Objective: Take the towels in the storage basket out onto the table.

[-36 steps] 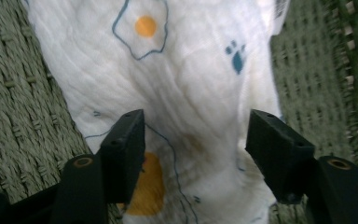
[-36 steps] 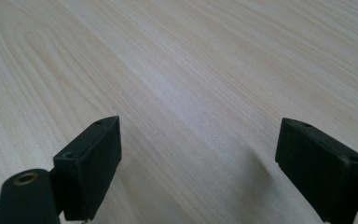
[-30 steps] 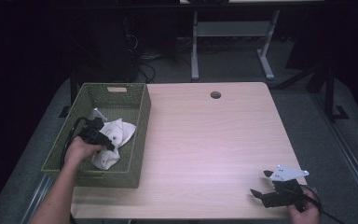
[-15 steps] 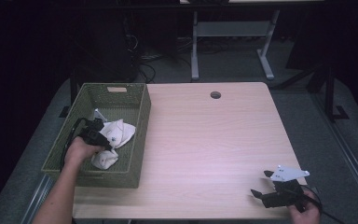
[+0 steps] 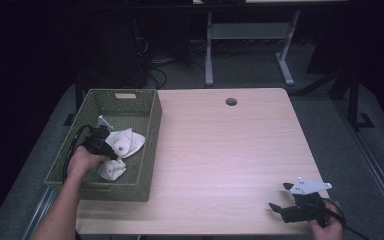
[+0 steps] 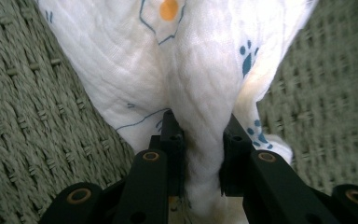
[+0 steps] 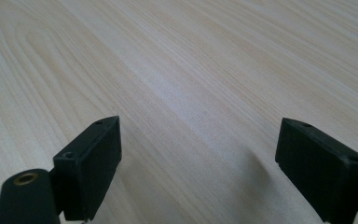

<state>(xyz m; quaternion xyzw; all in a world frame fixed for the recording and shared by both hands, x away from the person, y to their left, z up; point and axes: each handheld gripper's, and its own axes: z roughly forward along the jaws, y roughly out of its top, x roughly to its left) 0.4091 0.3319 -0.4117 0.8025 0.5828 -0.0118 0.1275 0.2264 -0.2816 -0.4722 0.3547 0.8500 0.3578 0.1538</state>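
Note:
A white cloth [image 5: 125, 141] printed with blue paw marks and orange dots lies bunched inside a green woven basket [image 5: 150, 135] at the table's left. My left gripper [image 5: 111, 151] is down in the basket, shut on a fold of that cloth [image 6: 200, 93]. A second white bundle [image 5: 112, 170] lies just in front of it in the basket. My right gripper [image 5: 281, 196] rests low over the table's front right corner, open, with bare wood [image 7: 200, 102] between its jaws.
The light wooden table [image 5: 230, 150] has a round cable hole [image 5: 231, 102] near its far edge. Behind the table stand a metal desk frame [image 5: 250, 45] and cables on a dark floor.

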